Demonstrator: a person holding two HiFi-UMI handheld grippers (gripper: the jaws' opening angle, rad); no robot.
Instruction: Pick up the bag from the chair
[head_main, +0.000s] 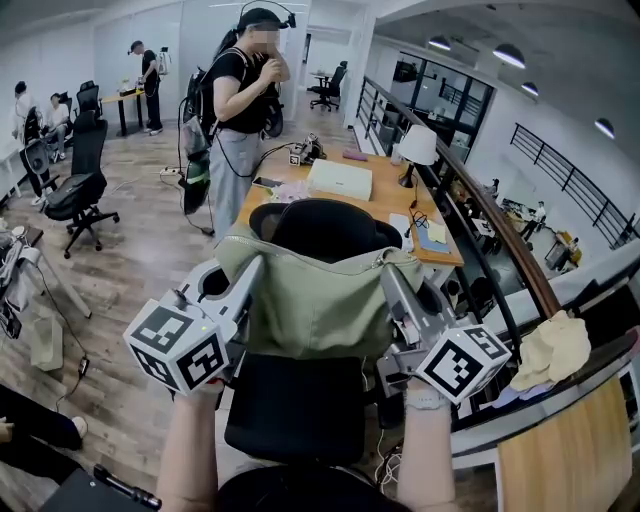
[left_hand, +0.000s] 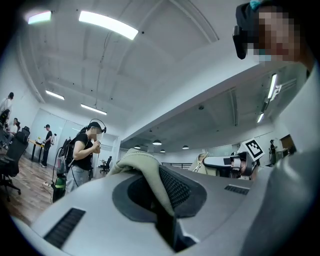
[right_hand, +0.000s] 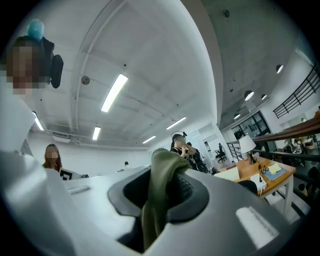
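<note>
We are clamping left gripper (head_main: 248, 268) nearly shut on the bag's (head_main: 320, 300) left top edge and right gripper (head_main: 387, 272) on its right edge. Bag is hanging between them over the chair (head_main: 300, 405). Desk (head_main: 375, 195) and a person (head_main: 240, 100) are standing beyond.

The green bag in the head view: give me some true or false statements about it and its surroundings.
1. The left gripper and right gripper each clamp the green bag at its top. True.
2. The bag lies flat on the seat of the office chair. False: it hangs upright between the grippers.
3. A desk lamp stands on the wooden desk beyond the chair. True.
4. The chair is red. False: it is black.
</note>
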